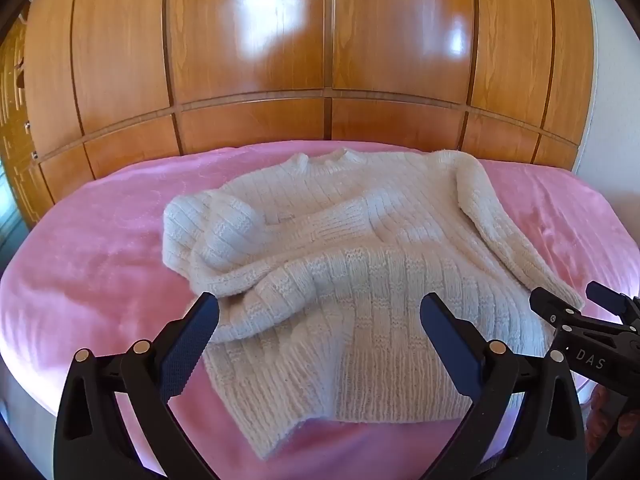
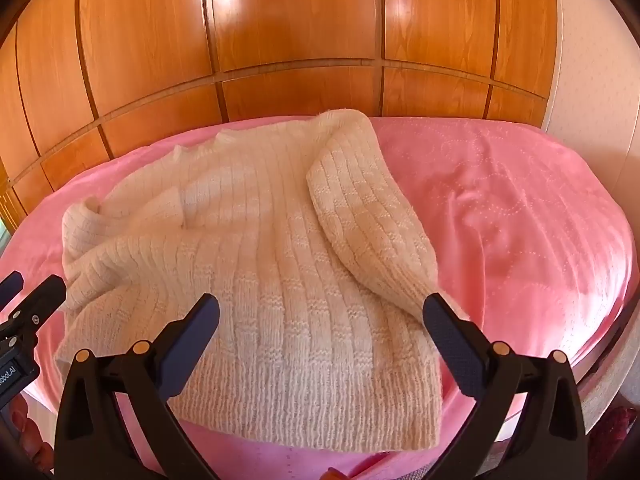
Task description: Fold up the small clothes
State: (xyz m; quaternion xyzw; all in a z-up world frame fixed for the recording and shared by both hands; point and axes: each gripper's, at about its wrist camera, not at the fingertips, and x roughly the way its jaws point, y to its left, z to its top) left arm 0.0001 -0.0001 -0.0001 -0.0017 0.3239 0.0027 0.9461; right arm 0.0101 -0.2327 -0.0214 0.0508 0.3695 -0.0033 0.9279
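Bed (image 1: 100, 240): a pink blanket is covering it.
Sweater (image 1: 360, 280): lying flat mid-bed, one sleeve crossing its chest.
Room: a glossy wooden wardrobe (image 1: 248, 60) is standing behind the bed.
Left tool (image 1: 320, 310): hovering agape, holding nothing.
Right tool (image 2: 320, 310): hovering agape, holding nothing.

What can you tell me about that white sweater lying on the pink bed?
The sweater is cream-white, thick ribbed knit, with a round neck at the far side and a ribbed hem nearest the cameras. It lies mostly flat on the pink blanket, front or back up I cannot tell. One sleeve is folded across the chest, its shoulder bunched into a lump; the other sleeve lies straight along the body's side. Neither open gripper grips it; the right one's fingertip seems beside that sleeve's cuff.
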